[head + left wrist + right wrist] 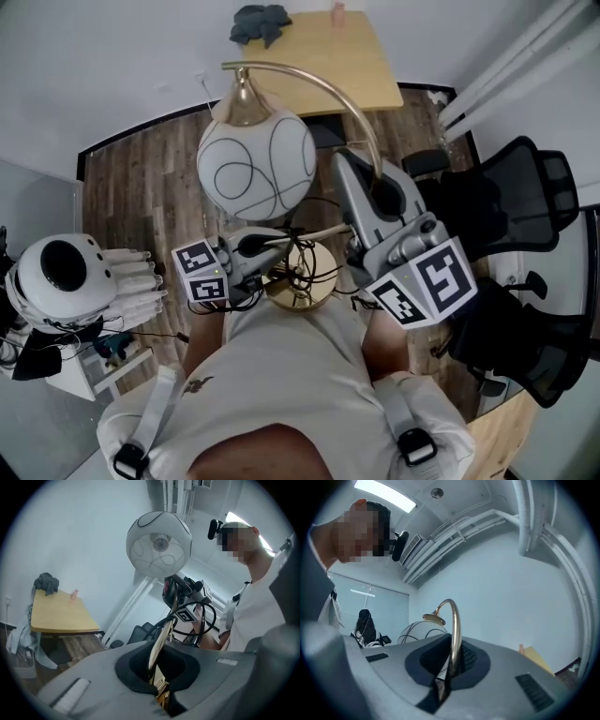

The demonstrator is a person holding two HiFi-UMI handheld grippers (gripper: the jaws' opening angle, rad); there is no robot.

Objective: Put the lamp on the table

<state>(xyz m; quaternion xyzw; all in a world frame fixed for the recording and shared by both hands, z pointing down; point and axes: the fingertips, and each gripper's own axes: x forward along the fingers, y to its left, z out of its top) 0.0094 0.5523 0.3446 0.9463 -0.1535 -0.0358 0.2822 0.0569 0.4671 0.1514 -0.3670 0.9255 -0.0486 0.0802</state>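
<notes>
The lamp has a white globe shade (255,169), a curved brass stem (328,89) and a round brass base (300,279) with a black cord looped at it. It is carried above the floor. My left gripper (281,251) is shut on the brass low down by the base, which shows as a thin brass edge (159,648) between the jaws. My right gripper (370,178) is shut on the stem (454,634) below its arc. The wooden table (361,66) stands ahead against the wall, and also shows in the left gripper view (61,616).
A grey cloth (261,21) and a small pink thing (338,11) lie at the table's far edge. Black office chairs (525,216) stand to the right. A white helmet-like object (61,277) sits at the left. White pipes (525,56) run along the wall. A person (365,625) sits far behind.
</notes>
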